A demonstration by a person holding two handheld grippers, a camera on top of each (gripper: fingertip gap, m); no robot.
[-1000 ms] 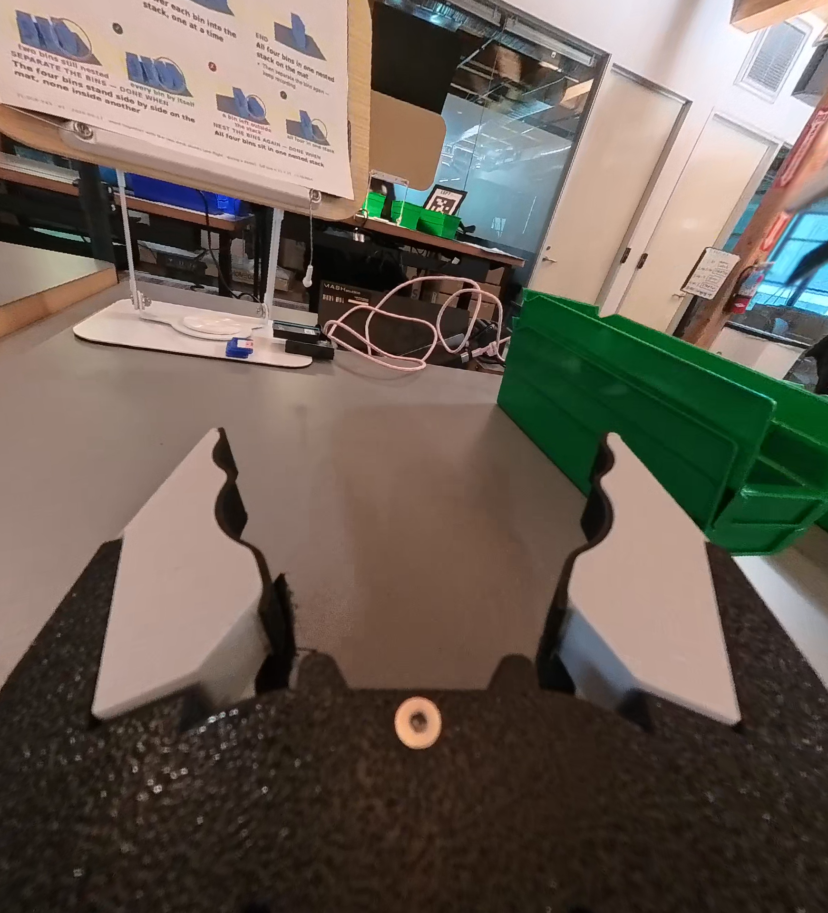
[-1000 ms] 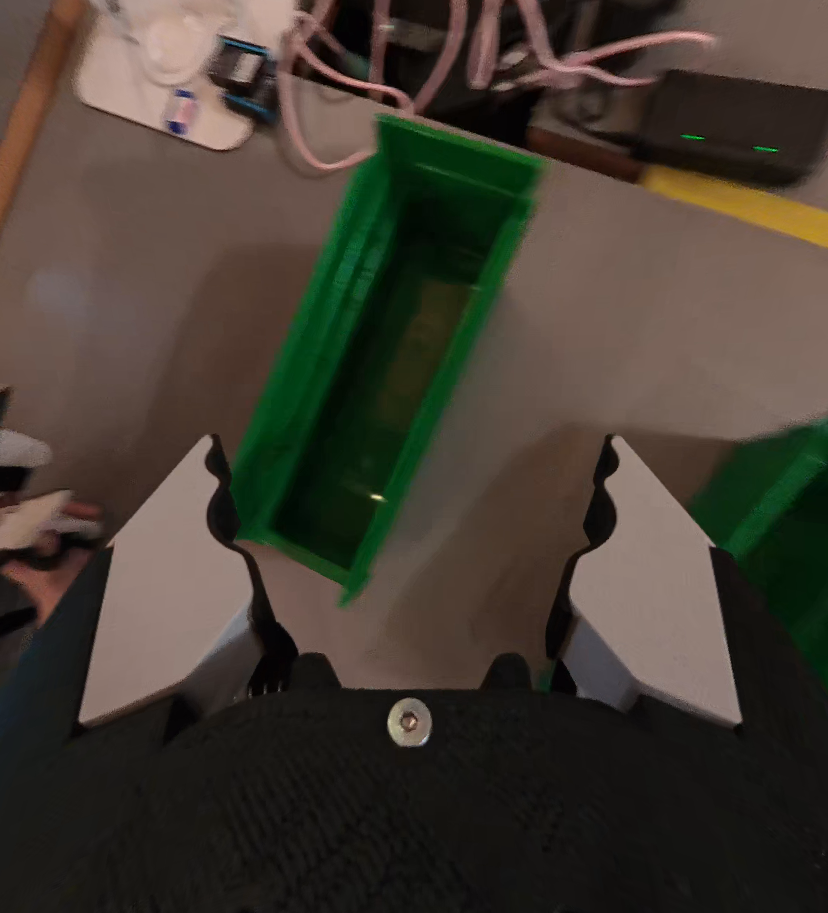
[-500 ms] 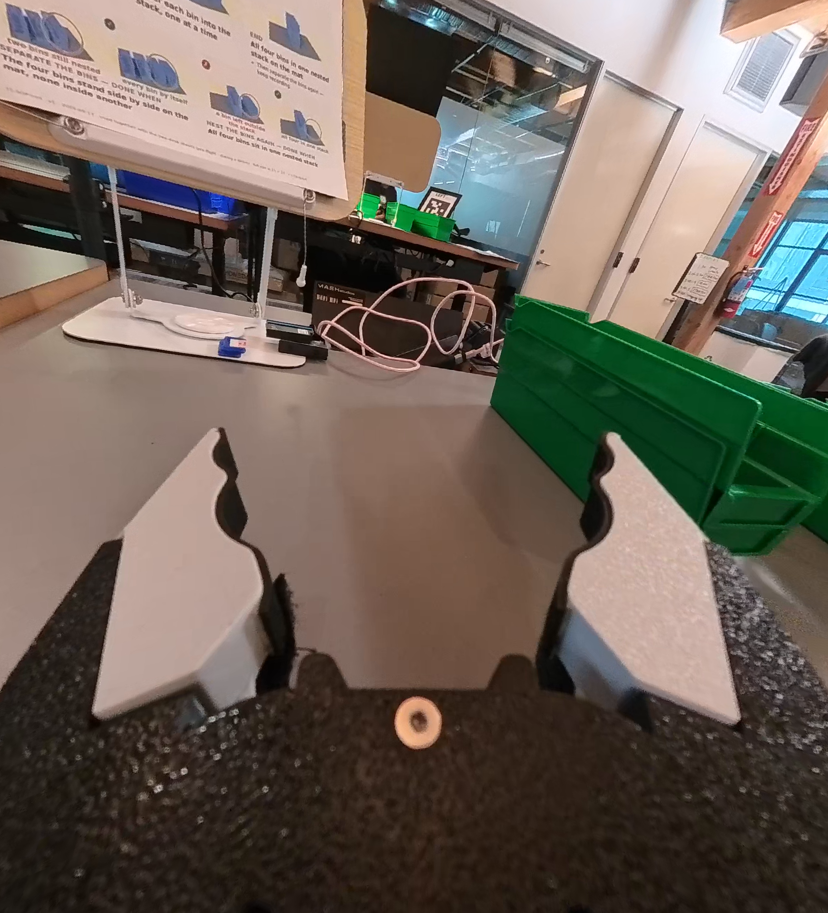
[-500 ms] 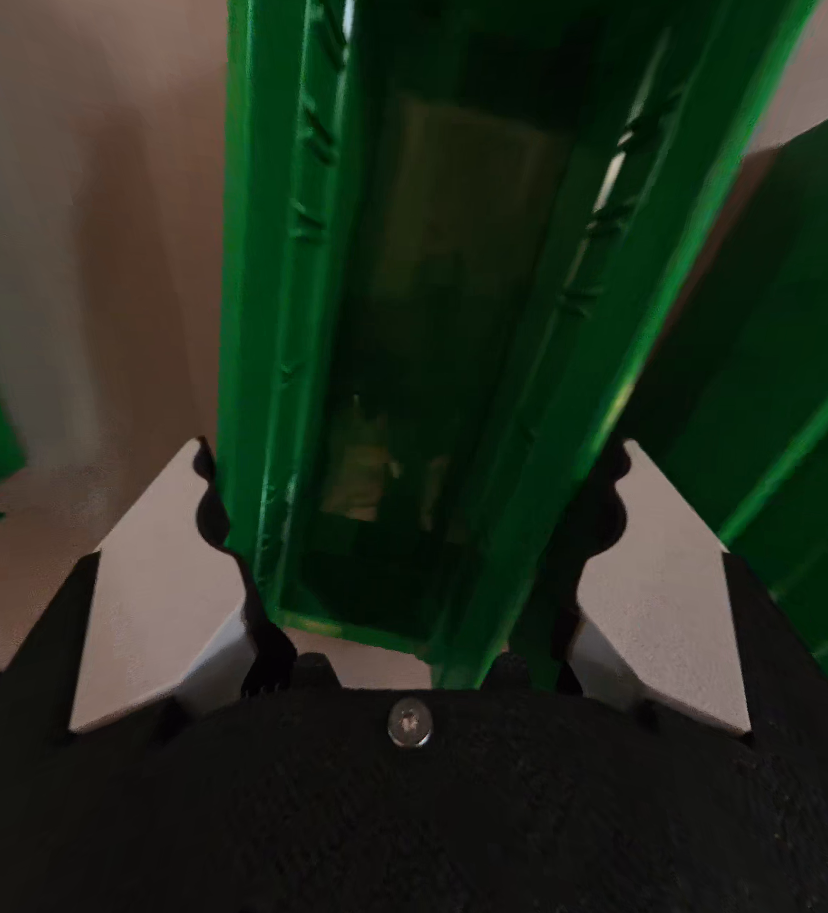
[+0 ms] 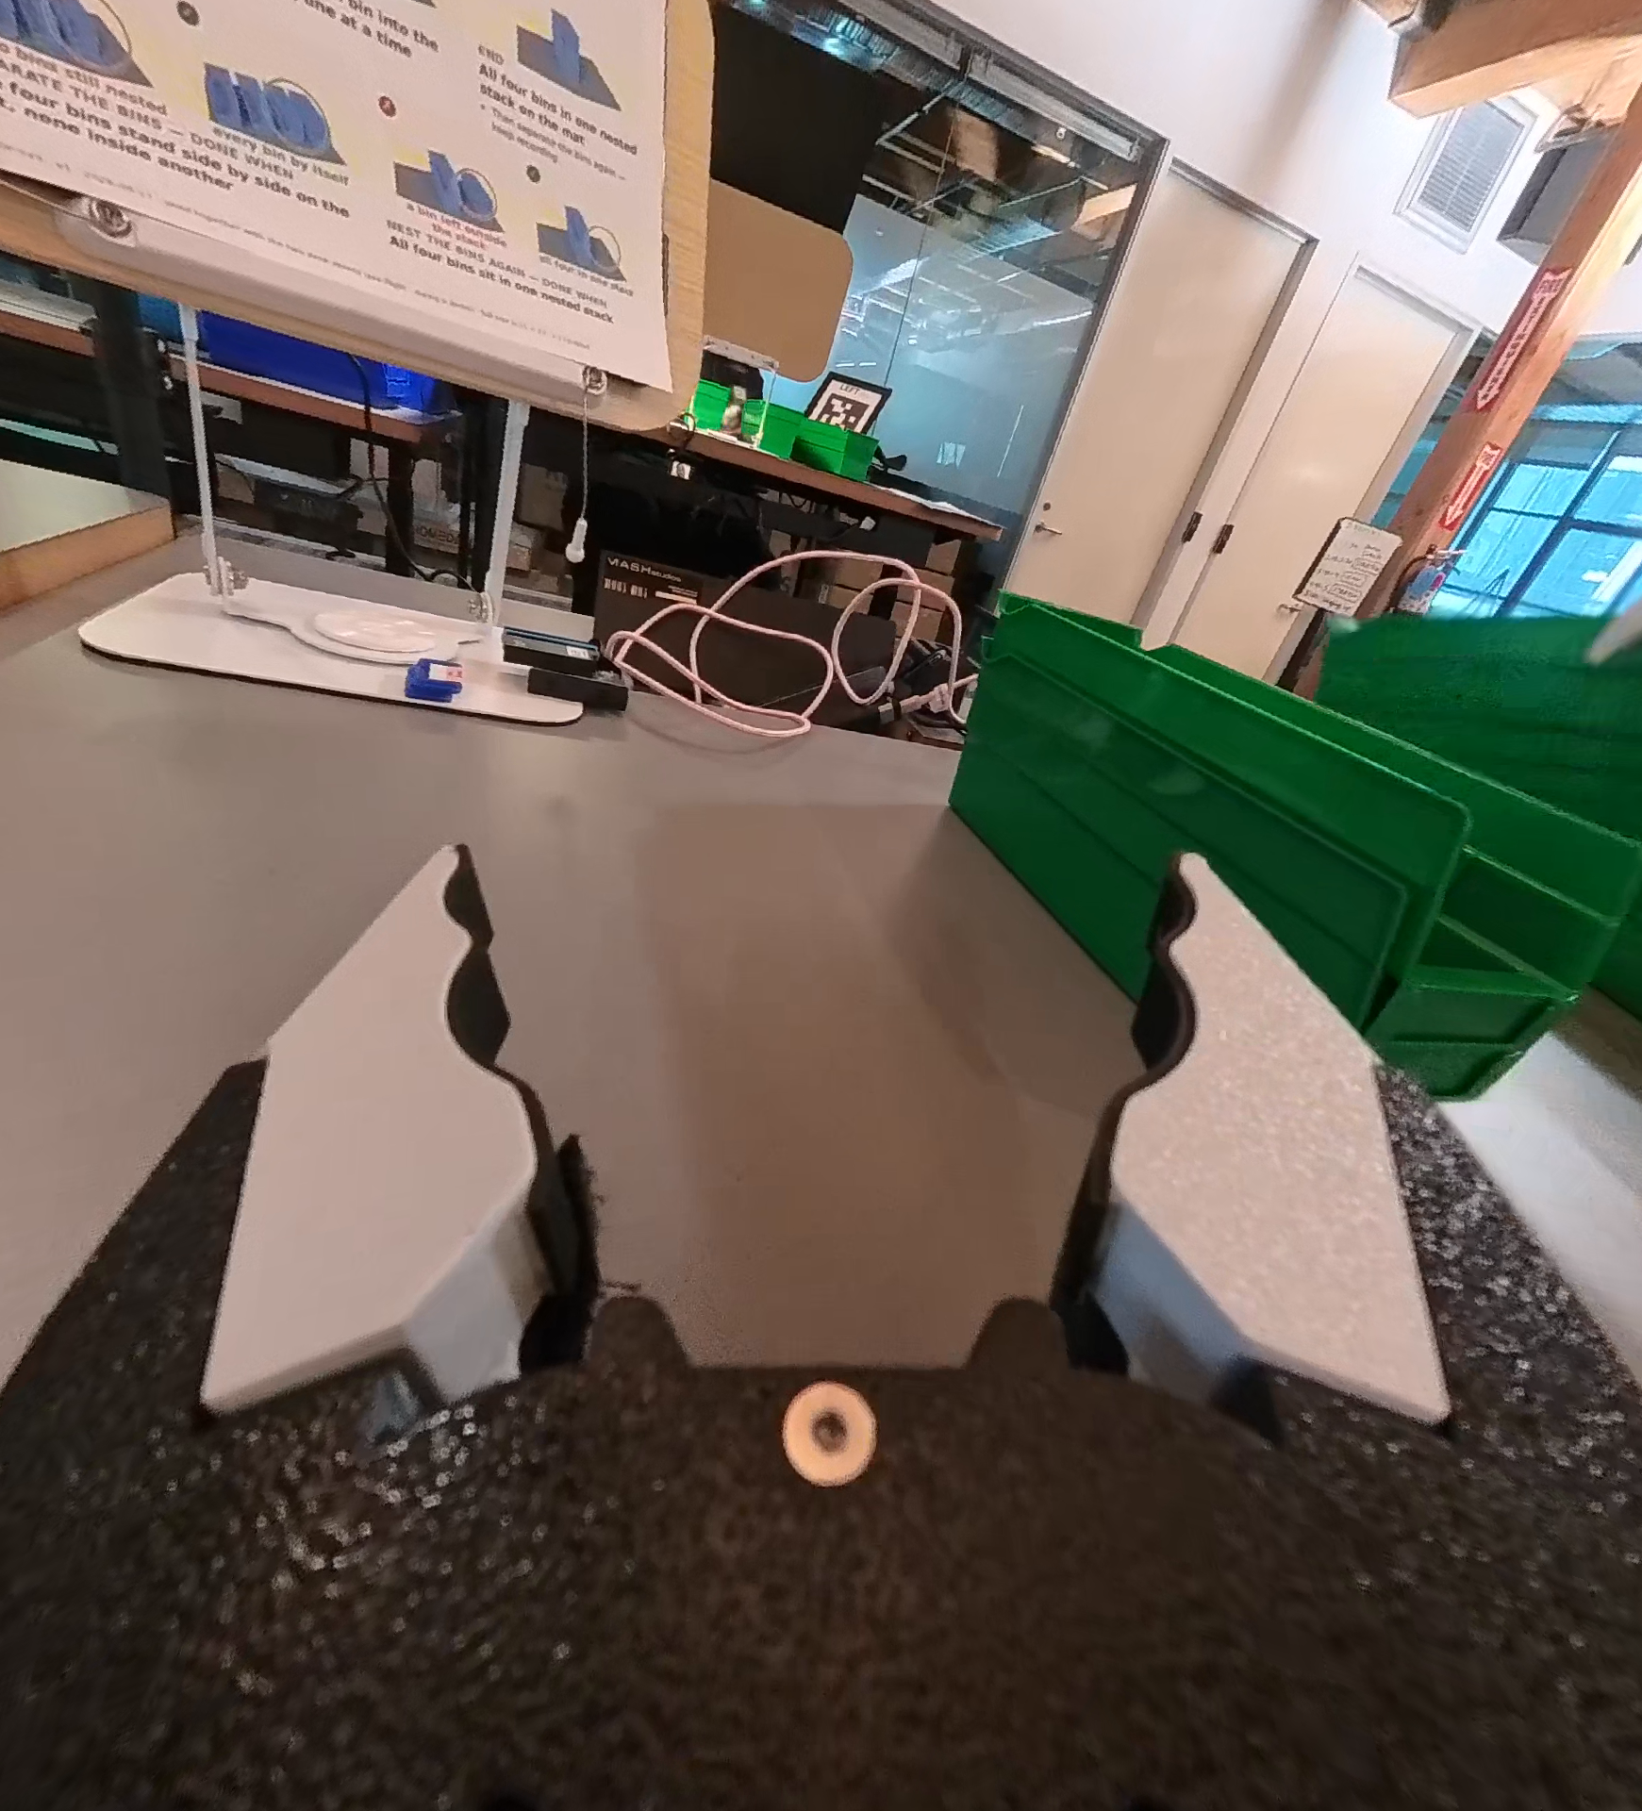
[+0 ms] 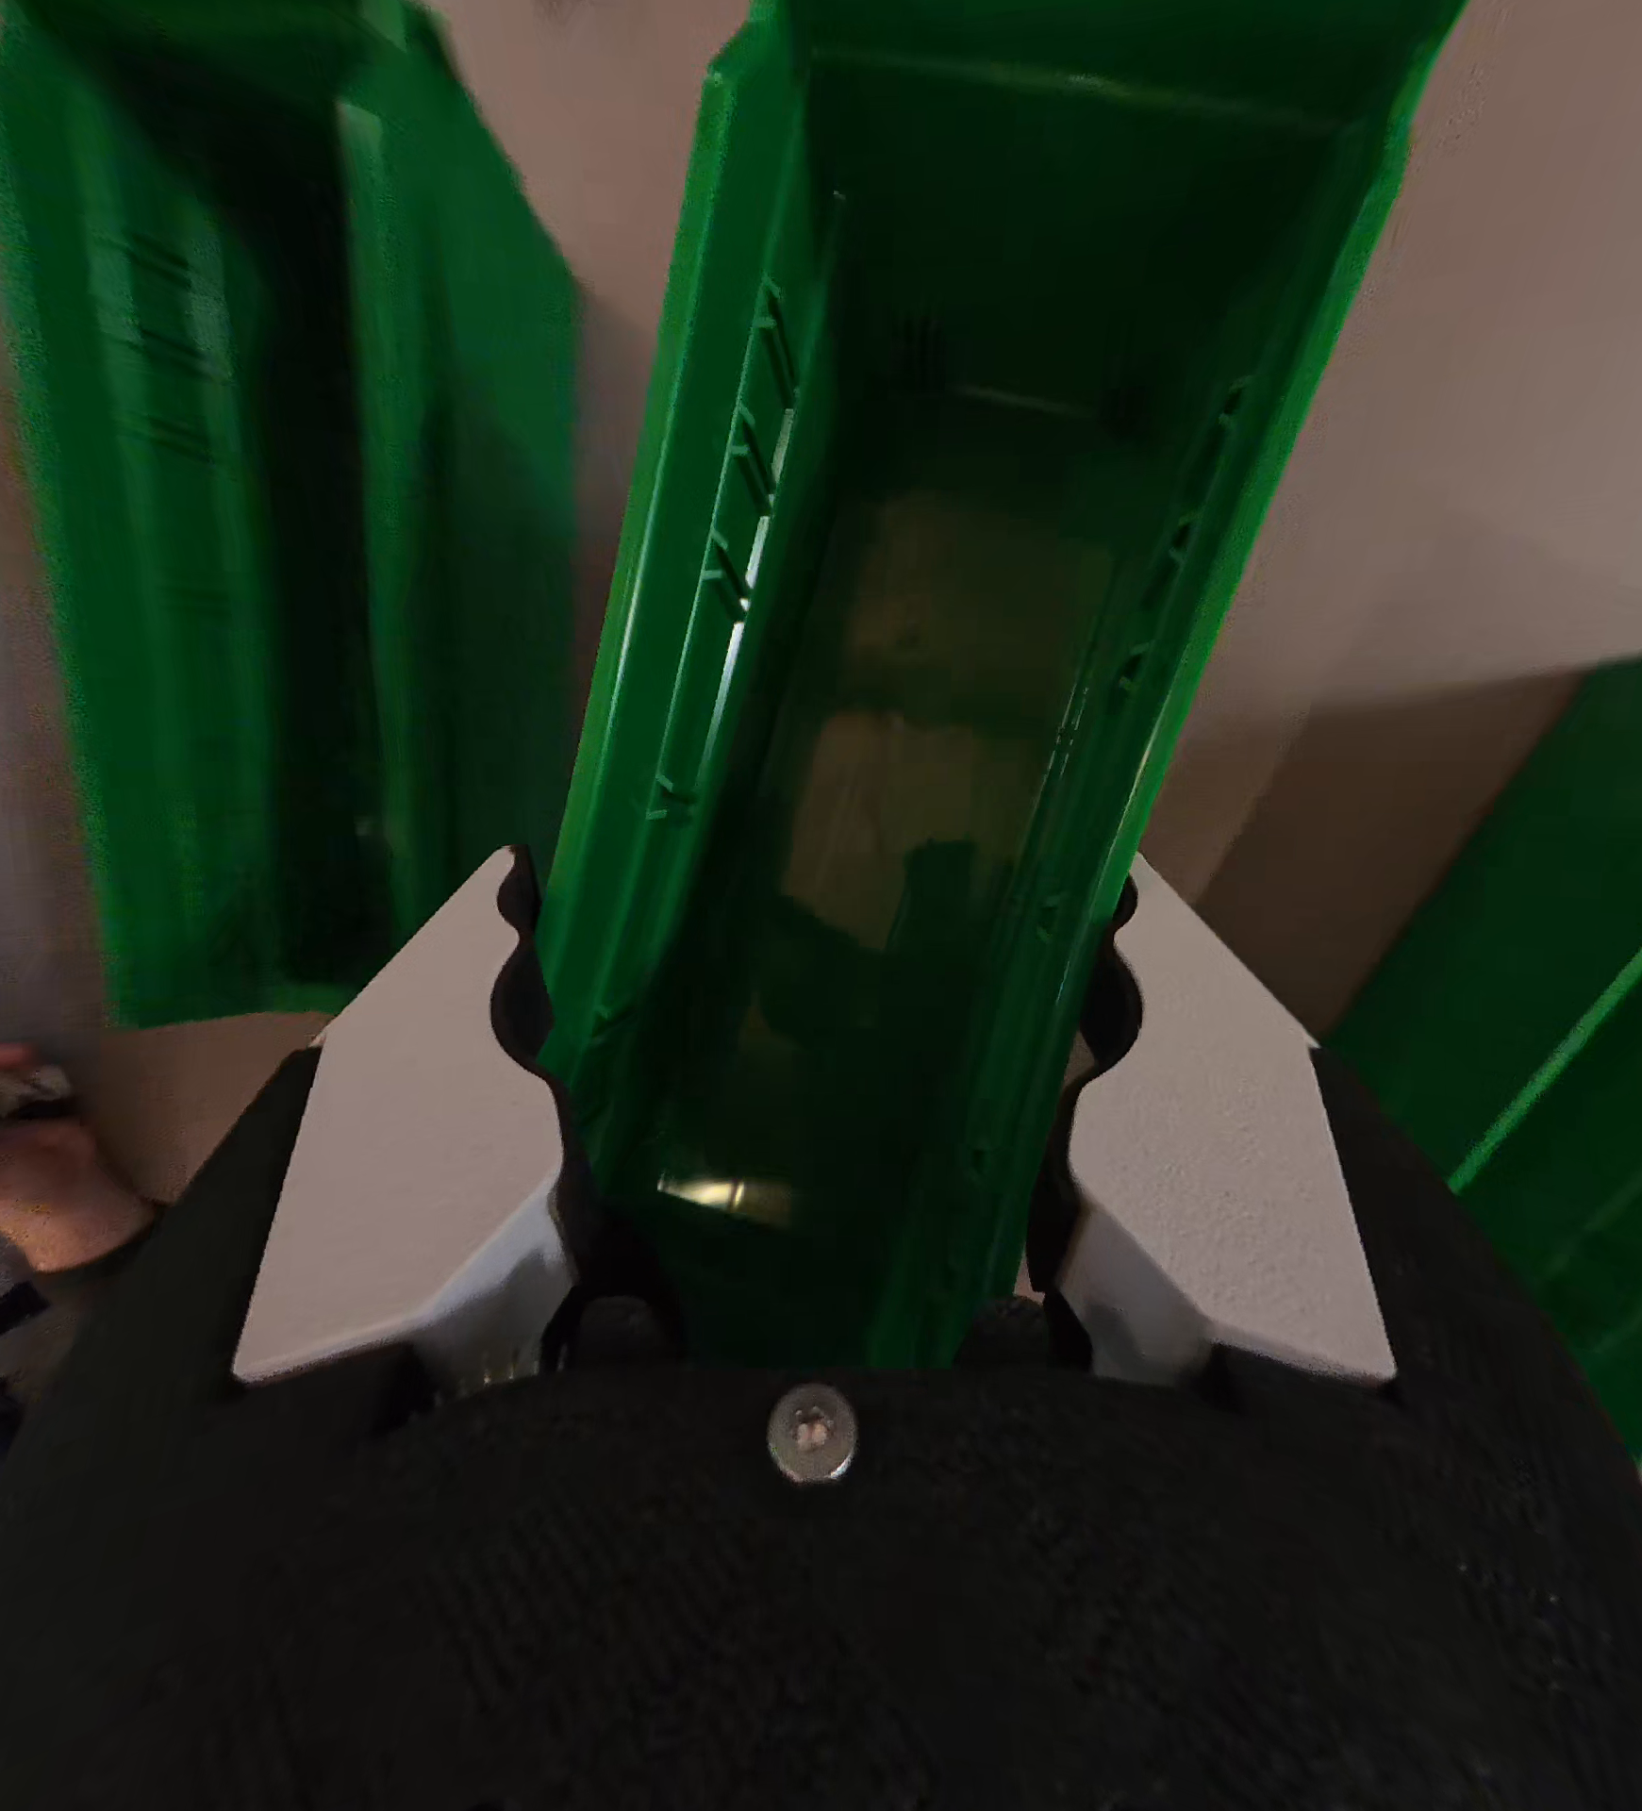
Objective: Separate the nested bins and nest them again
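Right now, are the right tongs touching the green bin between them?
Touching. In the right wrist view the right tongs straddle the green bin, both black pads pressed against its side walls.

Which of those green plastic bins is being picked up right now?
On the grey tabletop stand several long green plastic bins. It is the middle one, running straight away from the right gripper. Unlike its neighbours, its near end sits between the white fingers.

In the right wrist view, the green bin [image 6: 944, 686] between the fingers runs off the top edge, and its near end is hidden behind the gripper body. The bins left [image 6: 238, 490] and right [image 6: 1581, 980] of the gripper are motion-blurred and cropped.
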